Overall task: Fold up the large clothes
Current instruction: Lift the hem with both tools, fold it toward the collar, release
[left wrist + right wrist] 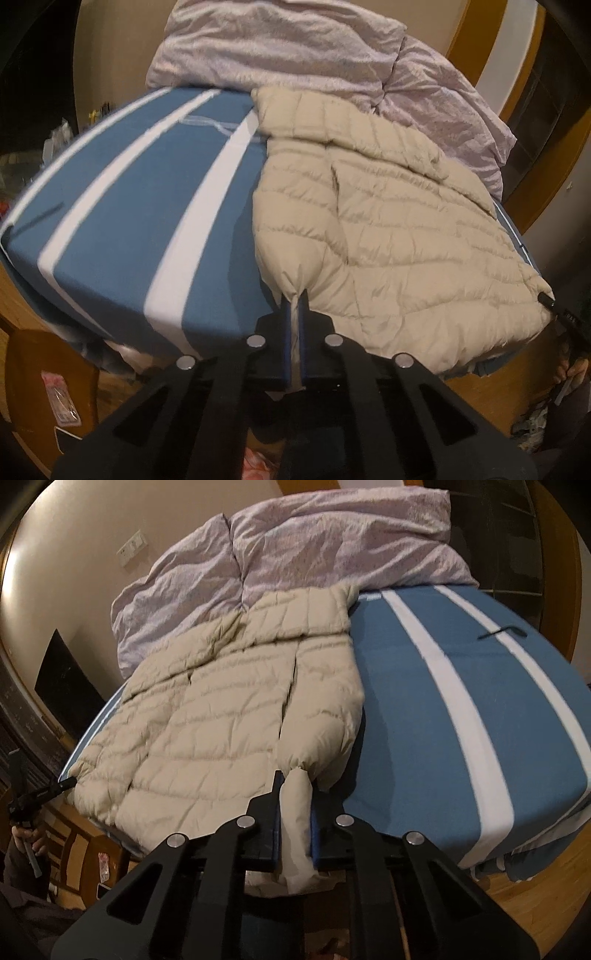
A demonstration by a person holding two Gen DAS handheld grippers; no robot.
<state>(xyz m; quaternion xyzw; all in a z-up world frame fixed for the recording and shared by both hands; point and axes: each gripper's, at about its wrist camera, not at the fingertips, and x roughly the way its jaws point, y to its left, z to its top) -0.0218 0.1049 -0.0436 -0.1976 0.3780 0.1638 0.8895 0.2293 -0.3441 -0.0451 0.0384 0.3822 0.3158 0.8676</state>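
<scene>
A beige quilted down jacket [399, 229] lies spread on the bed, partly folded. In the left wrist view my left gripper [294, 295] is shut on the jacket's near left hem corner. The other gripper's tip [546, 300] shows at the jacket's far right hem corner. In the right wrist view the jacket [207, 716] lies left of centre. My right gripper [295, 779] is shut on a bunched edge of the jacket at its near right corner. The other gripper's tip [61, 786] meets the jacket's left hem corner.
The bed has a blue sheet with white stripes [140, 206] [461, 709]. A crumpled lilac duvet [295, 48] [295, 546] is piled at the head. A wooden bed frame [44, 369] and wooden floor [524, 893] lie below the near edge.
</scene>
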